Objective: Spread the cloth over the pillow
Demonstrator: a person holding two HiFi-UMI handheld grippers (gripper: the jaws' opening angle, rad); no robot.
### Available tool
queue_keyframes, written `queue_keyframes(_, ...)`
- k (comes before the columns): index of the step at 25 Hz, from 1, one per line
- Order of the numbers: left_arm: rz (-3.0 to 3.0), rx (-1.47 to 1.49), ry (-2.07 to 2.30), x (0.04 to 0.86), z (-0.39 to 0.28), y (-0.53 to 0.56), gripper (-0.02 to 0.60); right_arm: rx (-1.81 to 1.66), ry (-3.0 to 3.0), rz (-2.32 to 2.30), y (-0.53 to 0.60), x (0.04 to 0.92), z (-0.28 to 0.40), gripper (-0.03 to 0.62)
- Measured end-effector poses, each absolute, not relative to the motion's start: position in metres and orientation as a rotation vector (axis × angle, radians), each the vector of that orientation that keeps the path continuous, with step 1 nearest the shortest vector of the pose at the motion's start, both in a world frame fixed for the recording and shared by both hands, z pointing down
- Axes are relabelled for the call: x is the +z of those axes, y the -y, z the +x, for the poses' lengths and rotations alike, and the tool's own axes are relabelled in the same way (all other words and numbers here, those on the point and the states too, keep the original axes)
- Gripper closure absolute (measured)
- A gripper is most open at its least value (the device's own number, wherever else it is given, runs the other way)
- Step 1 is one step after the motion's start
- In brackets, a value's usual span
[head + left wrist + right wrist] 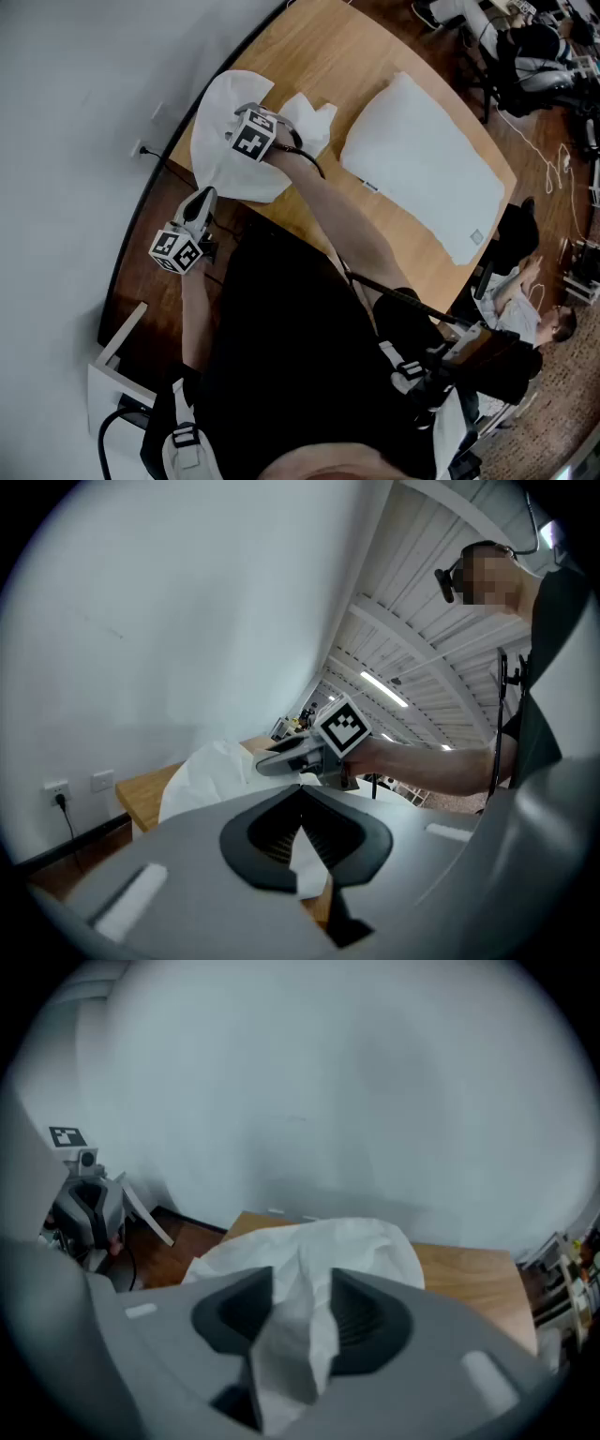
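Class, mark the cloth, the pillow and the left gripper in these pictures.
cloth [217, 112]: head view, its smooth upper-left part.
pillow [422, 173]: head view, middle of its top face.
left gripper [207, 194]: head view, tips of its shut jaws.

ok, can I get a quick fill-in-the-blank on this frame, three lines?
1. The cloth lies bunched on the table, apart from the white ___.
2. The left gripper has its jaws ___ on a cloth edge.
3. A fold of ___ stands between the right gripper's open jaws.
Missing: pillow; shut; cloth.
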State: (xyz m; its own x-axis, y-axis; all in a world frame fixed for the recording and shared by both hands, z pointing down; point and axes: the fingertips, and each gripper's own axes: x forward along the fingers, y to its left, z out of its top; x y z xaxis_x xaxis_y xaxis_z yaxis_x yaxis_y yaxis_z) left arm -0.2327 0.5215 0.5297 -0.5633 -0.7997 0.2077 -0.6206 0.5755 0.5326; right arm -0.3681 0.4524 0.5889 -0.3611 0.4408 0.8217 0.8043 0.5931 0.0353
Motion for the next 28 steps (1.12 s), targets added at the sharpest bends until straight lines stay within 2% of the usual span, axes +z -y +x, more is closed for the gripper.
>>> queue_keyframes(1, 1.137, -0.577, 2.379, 0.531, -0.235, -0.528, 0.578, -0.521, 2.003, -0.96, -0.447, 0.588, -0.364, 0.539)
queue_keyframes(2, 1.131, -0.585, 2.38, 0.532, -0.239, -0.535, 0.578, -0.475, 2.018, -0.936, -0.441, 0.581, -0.359, 0.586)
queue_keyframes(4, 1.113, -0.594, 2.391, 0.533, -0.251, -0.552, 0.578, -0.371, 2.142, -0.905, -0.419, 0.538, -0.346, 0.588)
queue_keyframes(6, 1.083, -0.598, 2.412, 0.534, -0.269, -0.569, 0.578, -0.268, 2.388, -0.891, -0.378, 0.451, -0.32, 0.588)
queue_keyframes(9, 1.058, -0.597, 2.445, 0.534, -0.303, -0.585, 0.578, -0.126, 2.798, -0.793, -0.288, 0.301, -0.247, 0.588)
queue_keyframes(12, 1.116, -0.545, 2.435, 0.535, -0.337, -0.574, 0.578, -0.078, 3.053, -0.541, -0.207, 0.212, -0.161, 0.588)
queue_keyframes(14, 1.191, -0.474, 2.393, 0.538, -0.355, -0.553, 0.578, -0.169, 3.043, -0.334, -0.177, 0.21, -0.119, 0.588)
queue_keyframes(17, 1.289, -0.319, 2.306, 0.552, -0.37, -0.509, 0.578, -0.304, 2.818, -0.042, -0.145, 0.264, -0.078, 0.588)
queue_keyframes(22, 1.363, -0.029, 2.222, 0.566, -0.43, -0.447, 0.578, -0.342, 2.67, 0.05, -0.154, 0.303, -0.036, 0.588)
queue_keyframes(25, 1.396, 0.094, 2.175, 0.568, -0.467, -0.416, 0.514, -0.364, 2.645, 0.045, -0.162, 0.309, -0.031, 0.588)
queue_keyframes(28, 1.452, 0.091, 2.161, 0.555, -0.483, -0.39, 0.438, -0.34, 2.623, 0.073, -0.17, 0.313, -0.026, 0.588)
